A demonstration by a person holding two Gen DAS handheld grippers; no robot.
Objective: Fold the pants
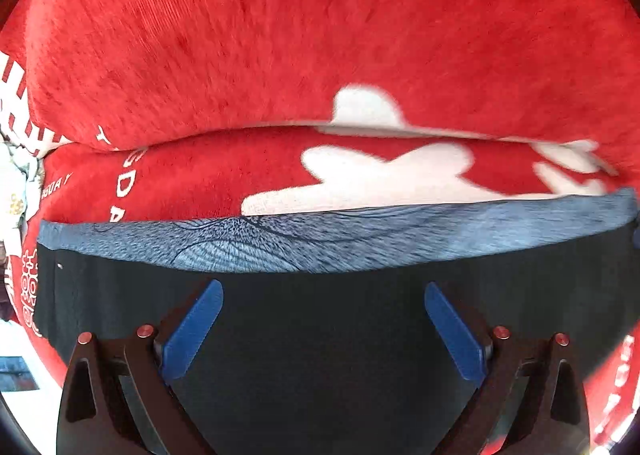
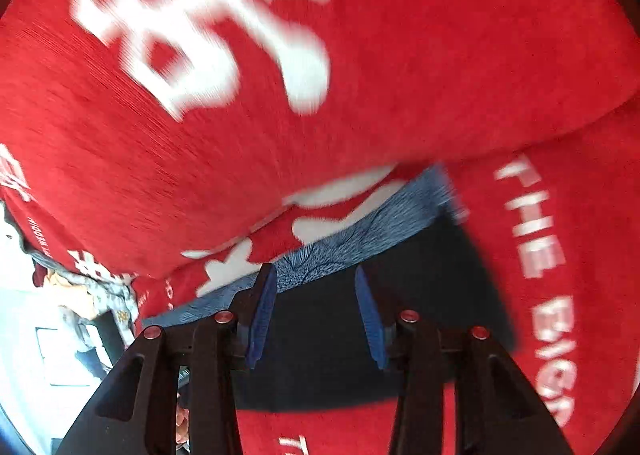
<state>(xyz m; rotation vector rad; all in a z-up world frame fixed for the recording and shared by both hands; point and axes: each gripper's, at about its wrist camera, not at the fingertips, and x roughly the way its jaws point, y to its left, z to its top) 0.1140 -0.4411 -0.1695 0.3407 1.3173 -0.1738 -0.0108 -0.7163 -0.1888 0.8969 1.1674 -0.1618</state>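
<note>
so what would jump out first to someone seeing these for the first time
The red cloth with big white lettering fills most of both views, lying under and beyond everything else. On it lie the dark pants, with a blue patterned band along their far edge. The left gripper hangs open over the pants, and the right gripper hangs over their band end, jaws apart with no cloth pinched.

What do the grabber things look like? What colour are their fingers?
Both look alike. The left gripper has two flat blue finger pads on black, angular arms with triangle-shaped cut-outs and small round reddish metal bolts. The right gripper has the same blue pads, black arms and reddish bolts. No cables, hands or sleeves show.
</note>
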